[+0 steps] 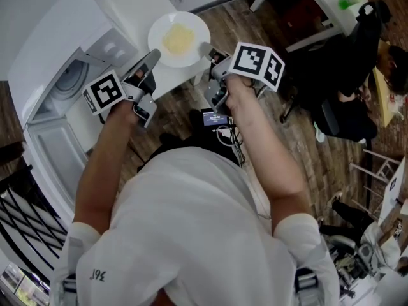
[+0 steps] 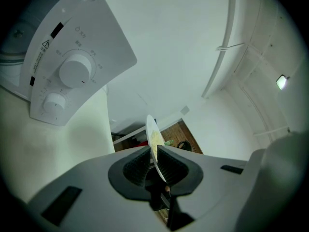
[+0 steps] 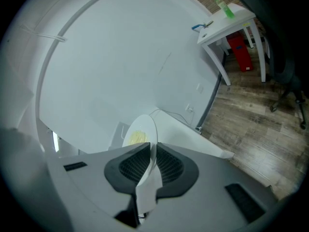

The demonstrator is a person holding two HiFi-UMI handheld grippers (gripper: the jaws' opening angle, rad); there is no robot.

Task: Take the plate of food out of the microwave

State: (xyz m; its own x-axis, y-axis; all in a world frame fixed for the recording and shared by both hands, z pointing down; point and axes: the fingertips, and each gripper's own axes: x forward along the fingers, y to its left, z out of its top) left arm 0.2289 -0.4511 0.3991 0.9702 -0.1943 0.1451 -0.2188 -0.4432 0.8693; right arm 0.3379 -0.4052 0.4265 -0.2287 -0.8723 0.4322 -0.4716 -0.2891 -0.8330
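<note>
A white plate with yellow food on it hangs over the white counter, held at both sides. My left gripper is shut on its left rim, my right gripper on its right rim. In the left gripper view the plate runs edge-on between the dark pads of the left gripper. The right gripper view shows the same plate pinched in the right gripper. The microwave stands to the left, its knob panel close beside the left gripper.
The microwave's door hangs open at the lower left. A white table with a green bottle stands on the wooden floor to the right. A seated person and a chair are at the far right.
</note>
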